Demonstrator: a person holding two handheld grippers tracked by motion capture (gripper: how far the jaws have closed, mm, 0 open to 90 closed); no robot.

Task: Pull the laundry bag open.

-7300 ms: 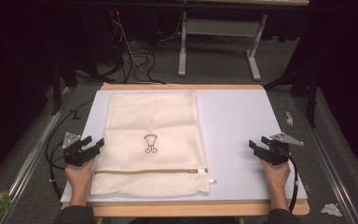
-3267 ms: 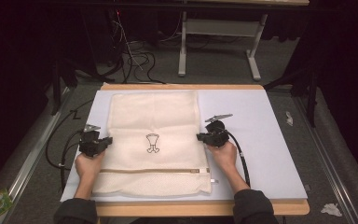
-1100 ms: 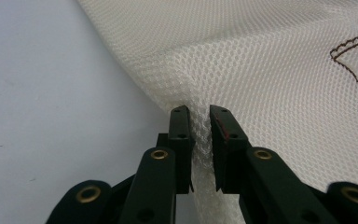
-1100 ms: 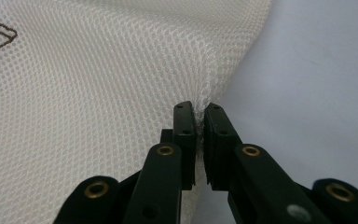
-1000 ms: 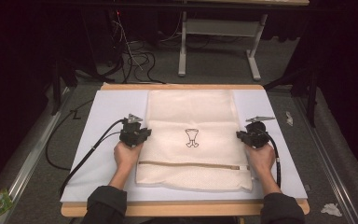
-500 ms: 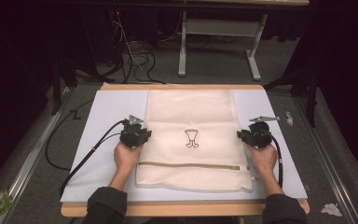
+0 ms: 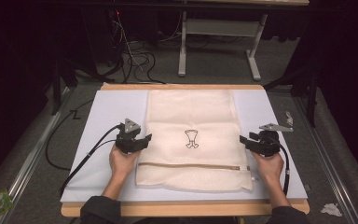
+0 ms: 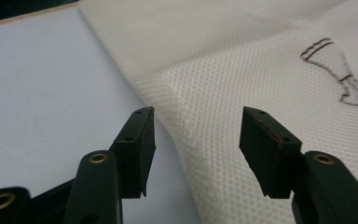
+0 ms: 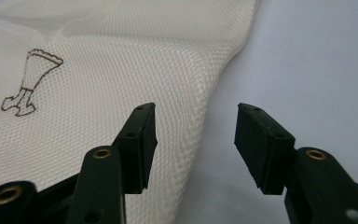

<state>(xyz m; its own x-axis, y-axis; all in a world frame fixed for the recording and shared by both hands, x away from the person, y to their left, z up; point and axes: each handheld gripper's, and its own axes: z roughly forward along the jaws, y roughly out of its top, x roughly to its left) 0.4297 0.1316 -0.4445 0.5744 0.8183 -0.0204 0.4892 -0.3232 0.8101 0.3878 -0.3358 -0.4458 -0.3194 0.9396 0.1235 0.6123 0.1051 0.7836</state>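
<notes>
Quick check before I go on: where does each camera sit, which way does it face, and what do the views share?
High view: above the person's side, looking forward and down on the table; forearms, hands, both hand-held grippers show.
Left gripper view: rides the left hand-held gripper, looking along its open jaws at the mesh bag's left edge.
Right gripper view: rides the right hand-held gripper, open jaws facing the bag's right edge.
Shared: all three show the bag's printed mark.

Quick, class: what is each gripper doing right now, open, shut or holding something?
Left gripper: open, just released, holding nothing; edge of the mesh laundry bag lies beneath it.
Right gripper: open, just released, holding nothing.
</notes>
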